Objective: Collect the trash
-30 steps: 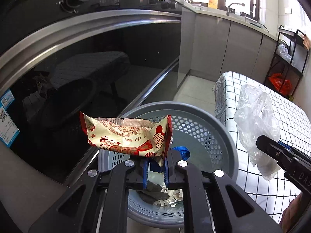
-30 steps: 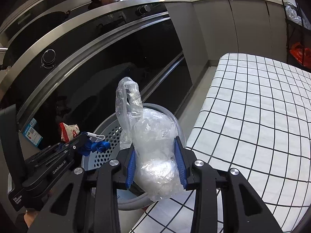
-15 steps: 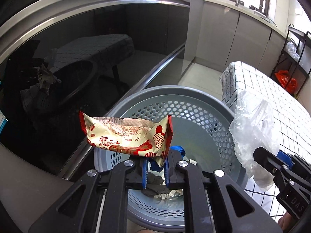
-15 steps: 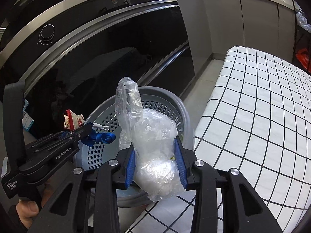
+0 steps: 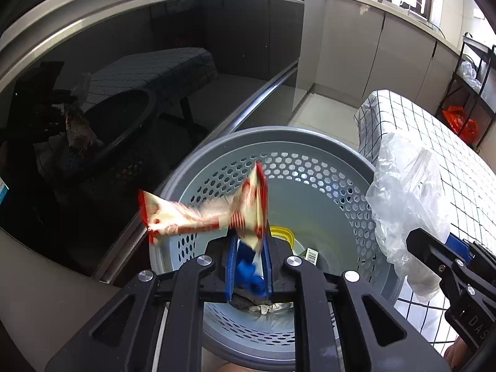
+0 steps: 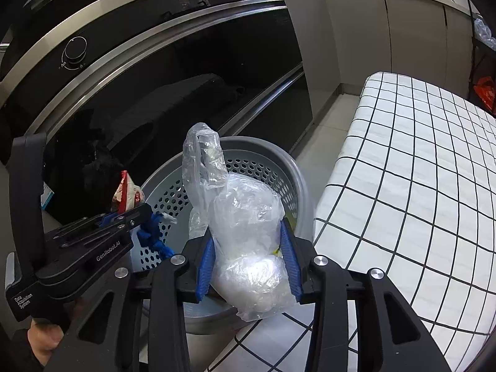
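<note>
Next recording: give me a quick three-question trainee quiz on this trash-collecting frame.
1. True or false: the right gripper grips a clear plastic bag.
2. Which trash is at the left gripper? A) a soda can B) a red-and-white snack wrapper C) a glass jar
3. Fill in: below both grippers stands a grey perforated ____.

Key
1. True. The blue pads press the bag from both sides.
2. B. It is motion-blurred above the parted fingers, with something blue between them.
3. Basket. It already holds a yellow lid and scraps.
</note>
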`<action>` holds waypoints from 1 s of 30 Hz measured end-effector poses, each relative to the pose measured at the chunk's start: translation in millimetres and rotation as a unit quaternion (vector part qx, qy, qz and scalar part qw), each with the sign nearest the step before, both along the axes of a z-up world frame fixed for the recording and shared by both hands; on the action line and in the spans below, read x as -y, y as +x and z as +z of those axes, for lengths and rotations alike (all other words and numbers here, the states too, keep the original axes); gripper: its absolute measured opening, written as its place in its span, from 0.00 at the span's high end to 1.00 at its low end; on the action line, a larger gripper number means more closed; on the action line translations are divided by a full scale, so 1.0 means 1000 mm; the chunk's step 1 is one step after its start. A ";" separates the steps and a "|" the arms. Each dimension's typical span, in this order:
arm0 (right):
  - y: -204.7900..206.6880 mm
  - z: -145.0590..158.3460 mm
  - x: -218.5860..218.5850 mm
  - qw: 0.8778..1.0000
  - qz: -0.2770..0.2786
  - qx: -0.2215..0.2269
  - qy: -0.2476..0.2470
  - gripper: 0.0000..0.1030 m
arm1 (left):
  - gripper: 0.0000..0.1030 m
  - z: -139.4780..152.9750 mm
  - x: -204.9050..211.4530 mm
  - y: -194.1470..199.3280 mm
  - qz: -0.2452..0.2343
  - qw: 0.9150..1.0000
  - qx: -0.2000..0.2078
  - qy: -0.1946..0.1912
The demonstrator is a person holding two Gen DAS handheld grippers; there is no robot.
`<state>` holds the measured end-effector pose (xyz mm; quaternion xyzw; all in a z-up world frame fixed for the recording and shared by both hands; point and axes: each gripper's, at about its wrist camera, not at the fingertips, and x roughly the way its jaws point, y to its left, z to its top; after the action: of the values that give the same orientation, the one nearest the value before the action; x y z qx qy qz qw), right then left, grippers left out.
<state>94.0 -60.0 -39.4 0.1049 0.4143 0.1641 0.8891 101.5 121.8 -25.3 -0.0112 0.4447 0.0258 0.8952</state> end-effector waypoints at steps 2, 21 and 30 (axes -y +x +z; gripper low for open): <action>-0.001 0.001 0.001 1.000 -0.002 0.001 0.003 0.48 | 0.80 0.000 -0.002 0.001 0.003 1.000 -0.001 -0.002; -0.009 0.008 0.003 1.000 -0.009 0.024 -0.003 0.41 | 0.49 0.005 -0.006 -0.005 0.018 1.000 0.021 0.015; -0.014 0.009 -0.003 0.999 -0.012 0.037 -0.025 0.41 | 0.41 0.011 -0.008 -0.008 0.017 0.999 0.035 0.016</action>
<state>79.9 -57.0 -30.7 0.0814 0.3842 0.1465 0.9079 93.1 129.7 -14.2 -0.0053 0.4127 0.0476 0.9096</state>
